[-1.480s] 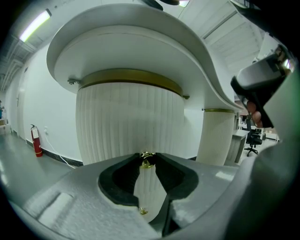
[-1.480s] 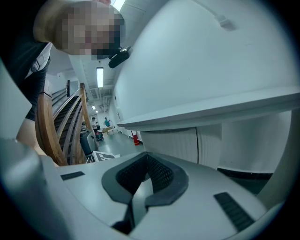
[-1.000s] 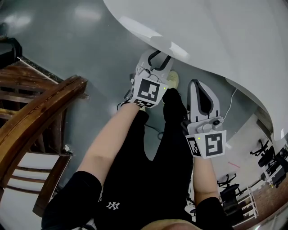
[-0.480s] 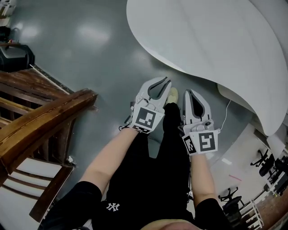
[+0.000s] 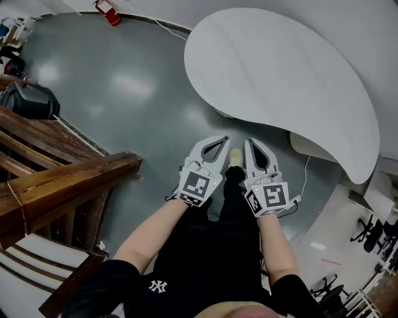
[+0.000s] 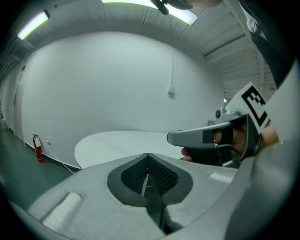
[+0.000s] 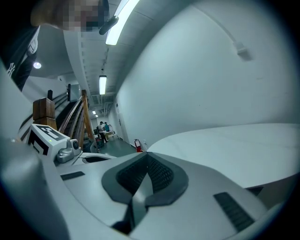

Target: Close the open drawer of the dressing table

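No drawer shows in any view. A white, rounded table top point(image 5: 280, 81) lies ahead of me and stretches beyond both grippers point(image 6: 117, 143) point(image 7: 243, 150). In the head view my left gripper point(image 5: 225, 138) and right gripper point(image 5: 247, 141) are held side by side above the grey floor, short of the table's near edge. Both point toward the table. The left gripper point(image 6: 148, 154) is shut with nothing between its pads. My right gripper point(image 7: 147, 153) also has its jaws together and holds nothing. Each gripper view shows the other gripper at its side.
A dark wooden chair point(image 5: 68, 180) stands at my left. A red fire extinguisher point(image 5: 111, 13) sits by the far wall, and a black bag point(image 5: 31, 102) is at the far left. A white cable point(image 5: 305, 177) trails below the table. Office chairs point(image 5: 367, 223) are at the right.
The left gripper's jaws have closed from wide open to shut. Both grippers have risen and drawn closer together, and the head view now takes in the whole table top.
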Demonstrator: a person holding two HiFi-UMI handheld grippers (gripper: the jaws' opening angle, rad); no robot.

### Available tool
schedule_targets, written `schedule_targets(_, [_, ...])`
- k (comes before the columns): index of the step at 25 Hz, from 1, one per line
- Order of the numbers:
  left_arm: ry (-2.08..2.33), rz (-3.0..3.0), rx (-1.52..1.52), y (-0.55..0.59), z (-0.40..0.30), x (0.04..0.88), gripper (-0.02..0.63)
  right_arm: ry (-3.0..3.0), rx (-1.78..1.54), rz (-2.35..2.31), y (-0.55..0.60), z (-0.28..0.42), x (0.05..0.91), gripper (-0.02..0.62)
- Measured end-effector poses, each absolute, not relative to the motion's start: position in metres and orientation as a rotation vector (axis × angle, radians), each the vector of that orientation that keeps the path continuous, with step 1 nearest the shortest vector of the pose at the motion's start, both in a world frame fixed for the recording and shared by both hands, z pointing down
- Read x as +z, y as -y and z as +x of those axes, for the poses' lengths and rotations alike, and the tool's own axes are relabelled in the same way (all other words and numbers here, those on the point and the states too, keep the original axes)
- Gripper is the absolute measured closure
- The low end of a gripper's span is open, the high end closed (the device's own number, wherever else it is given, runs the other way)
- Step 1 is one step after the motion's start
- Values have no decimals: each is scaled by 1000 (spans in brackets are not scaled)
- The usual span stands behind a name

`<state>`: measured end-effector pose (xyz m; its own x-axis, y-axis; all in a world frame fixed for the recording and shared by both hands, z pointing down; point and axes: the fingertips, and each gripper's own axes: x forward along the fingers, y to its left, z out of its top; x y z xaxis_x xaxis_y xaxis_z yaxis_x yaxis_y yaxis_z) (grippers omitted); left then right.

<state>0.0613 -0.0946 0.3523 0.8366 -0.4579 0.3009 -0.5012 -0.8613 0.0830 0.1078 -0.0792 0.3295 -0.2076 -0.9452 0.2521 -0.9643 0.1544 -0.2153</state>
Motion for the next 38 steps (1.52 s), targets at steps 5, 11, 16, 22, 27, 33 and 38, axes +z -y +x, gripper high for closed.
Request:
schedule_targets(5, [747, 2877, 374, 85, 50, 309, 595, 2351, 460, 1954, 70, 102, 292, 580])
schedule_targets(11, [744, 2899, 320, 70, 45, 261, 595, 2377, 398, 1964, 57, 94, 249, 580])
schedule_targets(16, [762, 2900, 266, 61, 41, 226, 595, 2377, 361, 1975, 49, 90, 217, 581])
schedule_targets(22, [775, 2898, 225, 59, 38, 193, 595, 2407, 291, 1961, 48, 84, 181, 581])
schedule_targets(27, [798, 2914, 192, 63, 35, 169, 595, 2433, 237, 1957, 50, 80, 161, 581])
schedule_targets(33, [836, 2896, 185, 65, 29, 162, 595, 2446, 212, 1931, 52, 73, 153, 581])
schedule_targets(38, [848, 2894, 191, 60, 28, 165, 595, 2444, 212, 1905, 49, 68, 157, 581])
